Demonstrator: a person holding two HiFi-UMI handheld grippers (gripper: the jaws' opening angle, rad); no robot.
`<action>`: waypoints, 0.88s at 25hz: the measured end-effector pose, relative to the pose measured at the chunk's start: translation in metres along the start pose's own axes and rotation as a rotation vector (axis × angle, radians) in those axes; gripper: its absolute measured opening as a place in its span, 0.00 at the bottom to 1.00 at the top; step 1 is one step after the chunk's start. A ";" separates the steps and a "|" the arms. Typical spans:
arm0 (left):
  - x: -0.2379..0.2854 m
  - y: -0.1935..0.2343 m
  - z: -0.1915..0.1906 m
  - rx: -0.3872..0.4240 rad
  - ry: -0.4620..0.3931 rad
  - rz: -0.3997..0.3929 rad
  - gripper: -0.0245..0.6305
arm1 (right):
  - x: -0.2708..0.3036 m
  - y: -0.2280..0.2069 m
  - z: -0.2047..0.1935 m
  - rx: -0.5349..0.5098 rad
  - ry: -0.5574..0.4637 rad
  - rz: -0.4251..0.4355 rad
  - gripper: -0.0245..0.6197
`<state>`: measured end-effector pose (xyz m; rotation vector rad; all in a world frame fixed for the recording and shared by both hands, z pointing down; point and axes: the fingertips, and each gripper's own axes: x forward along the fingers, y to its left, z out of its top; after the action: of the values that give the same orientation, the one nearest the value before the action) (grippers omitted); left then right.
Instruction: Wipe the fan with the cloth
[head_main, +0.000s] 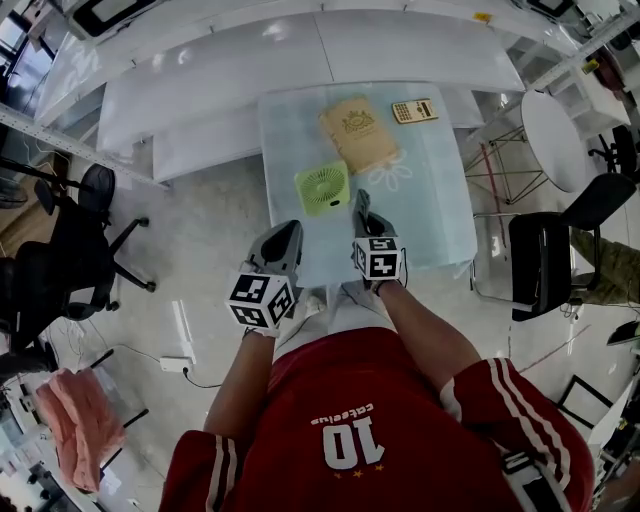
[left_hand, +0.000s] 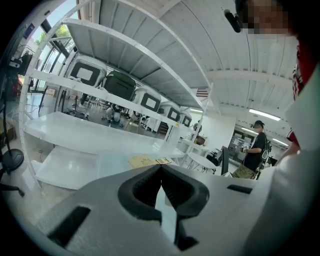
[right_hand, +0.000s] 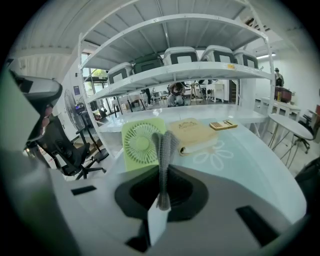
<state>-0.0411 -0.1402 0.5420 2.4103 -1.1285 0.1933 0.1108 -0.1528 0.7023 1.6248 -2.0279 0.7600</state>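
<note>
A small light-green square fan (head_main: 322, 188) lies flat on the glass table (head_main: 440, 210), near its left edge; in the right gripper view the fan (right_hand: 142, 144) is just beyond the jaws. My right gripper (head_main: 361, 199) hovers over the table's near part, right of the fan, shut on a narrow grey knitted cloth (right_hand: 165, 147) that sticks up between the jaws of the right gripper (right_hand: 163, 170). My left gripper (head_main: 288, 232) is at the table's near-left corner. In its own view the left gripper (left_hand: 161, 169) is shut with nothing in it.
A tan notebook (head_main: 358, 133) and a calculator (head_main: 414, 110) lie on the table behind the fan. White shelving (head_main: 250, 70) stands beyond. Black office chairs (head_main: 70, 250) are at the left, a black chair (head_main: 545, 262) and a round white table (head_main: 555, 135) at the right.
</note>
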 end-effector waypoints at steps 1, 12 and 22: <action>0.002 0.001 -0.001 -0.001 0.005 0.001 0.05 | 0.003 -0.001 0.000 0.001 0.004 0.003 0.05; 0.014 0.013 -0.015 -0.019 0.068 0.028 0.05 | 0.029 -0.006 -0.006 0.006 0.042 0.018 0.05; 0.017 0.023 -0.021 -0.026 0.097 0.050 0.05 | 0.049 -0.008 -0.007 0.008 0.054 0.018 0.05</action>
<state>-0.0456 -0.1547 0.5744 2.3252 -1.1413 0.3060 0.1075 -0.1861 0.7398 1.5750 -2.0072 0.8106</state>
